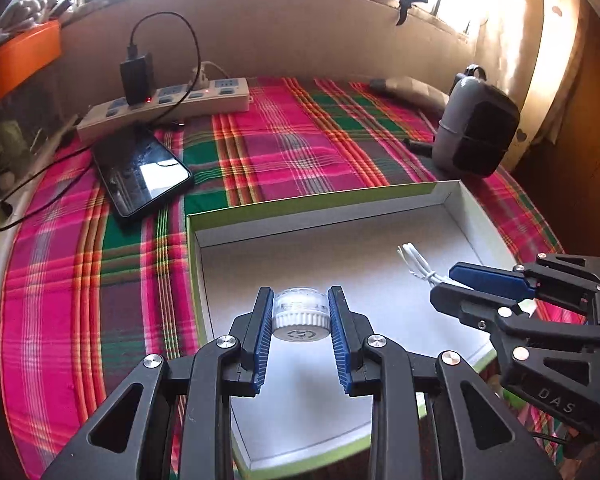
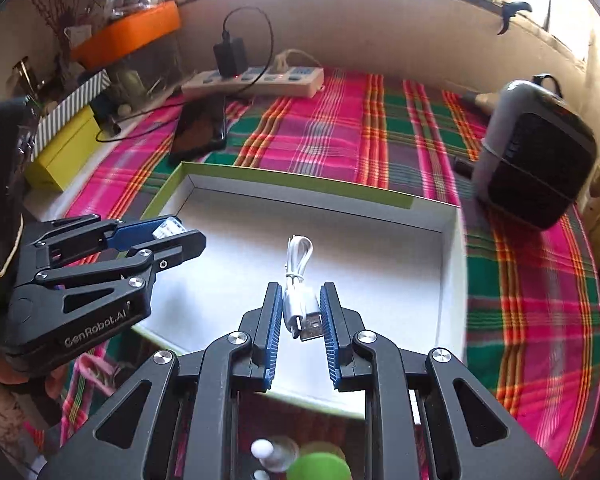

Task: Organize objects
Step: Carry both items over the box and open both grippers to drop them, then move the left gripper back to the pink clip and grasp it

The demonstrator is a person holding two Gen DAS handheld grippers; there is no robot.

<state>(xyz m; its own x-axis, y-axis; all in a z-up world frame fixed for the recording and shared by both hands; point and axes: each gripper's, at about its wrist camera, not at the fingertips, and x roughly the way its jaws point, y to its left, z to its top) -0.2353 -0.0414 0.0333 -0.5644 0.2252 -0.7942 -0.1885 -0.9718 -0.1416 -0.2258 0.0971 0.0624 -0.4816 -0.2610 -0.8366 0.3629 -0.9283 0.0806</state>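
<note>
Clearly, in the left wrist view, the left gripper (image 1: 300, 312) pinches a small clear plastic jar with a white ribbed cap (image 1: 299, 314) between its blue ribbed pads, held in the air over the near part of the shallow white cardboard box with a green rim (image 1: 312, 206). The jar is caught only across its round sides, so it could roll or slip out if the squeeze eases before it is low enough, and it would likely bounce on the bare box floor. The right gripper (image 1: 446, 282) hangs close on the right; a drift sideways could knock the two together.

From the right wrist view, the right gripper's jaws are pressed nearly together on a coiled white USB cable with a metal plug (image 2: 298, 300), also above the box interior. The loose loop dangles forward of the pads; it could snag on a finger at release or spring open and spill over the wall. The box sits on a pink and green plaid cloth (image 2: 340, 128) over the bench, which may let it slide if bumped. A black phone (image 2: 200, 132) lies just beyond the far corner.
</note>
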